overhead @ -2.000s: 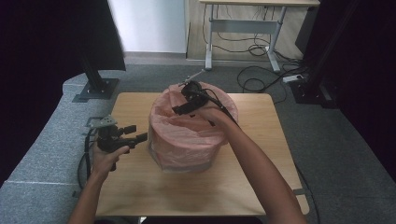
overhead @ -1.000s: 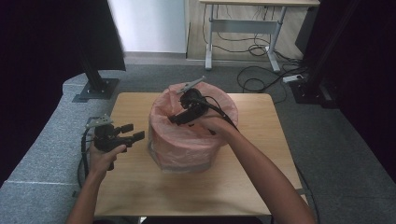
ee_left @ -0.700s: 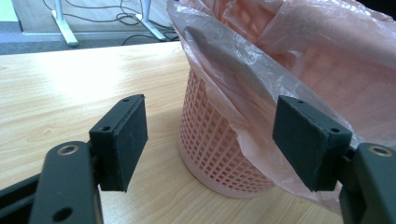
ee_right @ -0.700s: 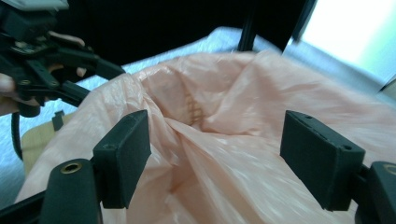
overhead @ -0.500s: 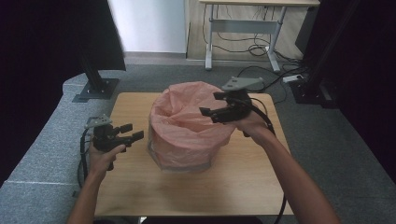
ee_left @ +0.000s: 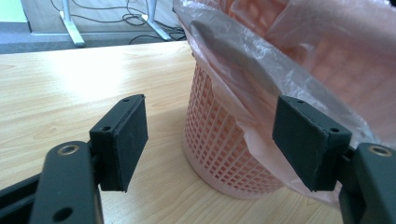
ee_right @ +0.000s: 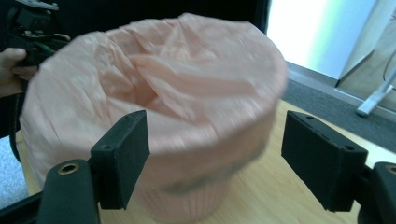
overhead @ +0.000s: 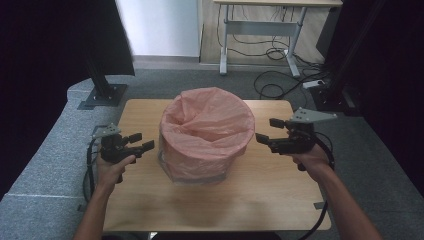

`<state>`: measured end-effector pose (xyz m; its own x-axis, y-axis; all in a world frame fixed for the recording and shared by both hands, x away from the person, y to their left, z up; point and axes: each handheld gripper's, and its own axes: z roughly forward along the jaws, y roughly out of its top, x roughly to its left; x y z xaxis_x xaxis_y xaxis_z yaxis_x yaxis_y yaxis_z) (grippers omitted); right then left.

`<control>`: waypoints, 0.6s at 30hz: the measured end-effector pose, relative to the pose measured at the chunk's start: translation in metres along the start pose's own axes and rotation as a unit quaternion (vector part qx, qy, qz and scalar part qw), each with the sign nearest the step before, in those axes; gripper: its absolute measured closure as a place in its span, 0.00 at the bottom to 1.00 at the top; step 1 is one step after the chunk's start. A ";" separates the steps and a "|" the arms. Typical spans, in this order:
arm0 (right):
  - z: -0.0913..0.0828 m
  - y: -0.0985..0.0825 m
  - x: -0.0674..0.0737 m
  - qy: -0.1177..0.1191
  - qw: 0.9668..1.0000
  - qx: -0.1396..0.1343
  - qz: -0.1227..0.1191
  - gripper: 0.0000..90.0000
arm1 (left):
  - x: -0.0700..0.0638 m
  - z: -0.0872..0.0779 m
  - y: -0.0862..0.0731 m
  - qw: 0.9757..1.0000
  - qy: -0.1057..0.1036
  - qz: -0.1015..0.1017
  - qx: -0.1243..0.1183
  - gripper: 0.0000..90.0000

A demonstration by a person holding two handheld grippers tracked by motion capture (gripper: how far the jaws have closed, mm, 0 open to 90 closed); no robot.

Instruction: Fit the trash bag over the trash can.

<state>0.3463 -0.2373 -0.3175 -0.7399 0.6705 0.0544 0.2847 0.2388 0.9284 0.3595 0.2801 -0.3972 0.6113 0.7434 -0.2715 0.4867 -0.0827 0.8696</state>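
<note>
A wooden surface (overhead: 260, 200) carries a pink mesh basket (ee_left: 219, 144) at centre, its pink liner bag (overhead: 207, 125) draped loosely. Left tongs (overhead: 140, 142) and right tongs (overhead: 266, 131) flank it, wide open, empty. A one-sided tug could slip the bag or tip the basket.

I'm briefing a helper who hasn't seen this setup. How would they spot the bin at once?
Find the wooden table. At its middle stands a round pink mesh basket, lined with a thin pink plastic bag folded over its rim. It is the table's one pink, tall thing.
</note>
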 end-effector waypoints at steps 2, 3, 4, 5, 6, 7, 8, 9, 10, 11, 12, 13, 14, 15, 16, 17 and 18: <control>-0.007 -0.013 -0.006 -0.006 1.000 -0.003 0.012 0.25 | 0.000 0.000 0.000 1.000 0.000 -0.001 0.000 0.29; -0.009 -0.019 -0.009 -0.007 1.000 -0.003 0.017 0.25 | 0.000 0.001 0.000 1.000 0.001 0.000 0.000 0.29; -0.011 -0.024 -0.011 -0.012 1.000 -0.003 0.019 0.25 | 0.000 0.001 -0.001 1.000 0.002 0.000 0.000 0.29; -0.013 -0.029 -0.013 -0.014 1.000 -0.006 0.023 0.25 | 0.000 0.001 -0.001 1.000 0.004 -0.001 -0.002 0.29; -0.015 -0.035 -0.016 -0.017 0.999 -0.008 0.030 0.25 | 0.001 0.001 -0.001 1.000 0.003 -0.003 -0.003 0.29; -0.016 -0.040 -0.018 -0.020 0.999 -0.009 0.032 0.25 | 0.001 0.001 -0.001 1.000 0.004 -0.003 -0.003 0.29; -0.017 -0.045 -0.020 -0.024 0.999 -0.009 0.036 0.25 | 0.001 0.001 -0.001 1.000 0.005 -0.003 -0.003 0.29; -0.018 -0.049 -0.022 -0.027 0.999 -0.008 0.039 0.25 | 0.001 0.001 -0.002 1.000 0.006 -0.004 -0.003 0.29; -0.018 -0.053 -0.024 -0.030 0.999 -0.007 0.041 0.25 | 0.001 0.001 -0.002 1.000 0.006 -0.004 -0.003 0.29; -0.018 -0.055 -0.025 -0.031 0.999 -0.005 0.043 0.25 | 0.001 0.001 -0.002 1.000 0.008 -0.004 -0.003 0.29; -0.018 -0.059 -0.027 -0.034 0.998 -0.003 0.044 0.25 | 0.001 0.000 -0.001 1.000 0.009 -0.005 -0.004 0.29; -0.017 -0.061 -0.028 -0.035 0.998 -0.001 0.044 0.25 | 0.001 -0.001 -0.001 1.000 0.008 -0.006 -0.006 0.29; -0.017 -0.063 -0.028 -0.036 0.998 -0.001 0.045 0.25 | 0.001 -0.001 -0.001 1.000 0.008 -0.007 -0.007 0.29; -0.016 -0.064 -0.028 -0.036 0.998 0.000 0.046 0.25 | 0.001 -0.002 0.000 1.000 0.008 -0.007 -0.009 0.29; -0.015 -0.065 -0.028 -0.038 0.998 0.001 0.046 0.25 | 0.001 -0.002 0.000 1.000 0.008 -0.006 -0.009 0.29; -0.015 -0.066 -0.028 -0.039 0.998 0.001 0.044 0.25 | 0.001 -0.002 0.000 1.000 0.009 -0.006 -0.010 0.29; -0.014 -0.066 -0.029 -0.041 0.998 0.002 0.042 0.25 | 0.001 -0.002 0.000 1.000 0.010 -0.006 -0.010 0.29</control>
<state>0.3399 -0.2821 -0.3755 -0.6607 0.7436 0.1024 0.3474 0.1820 0.9199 0.3588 0.2818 -0.3963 0.5937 0.7568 -0.2735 0.4809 -0.0611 0.8746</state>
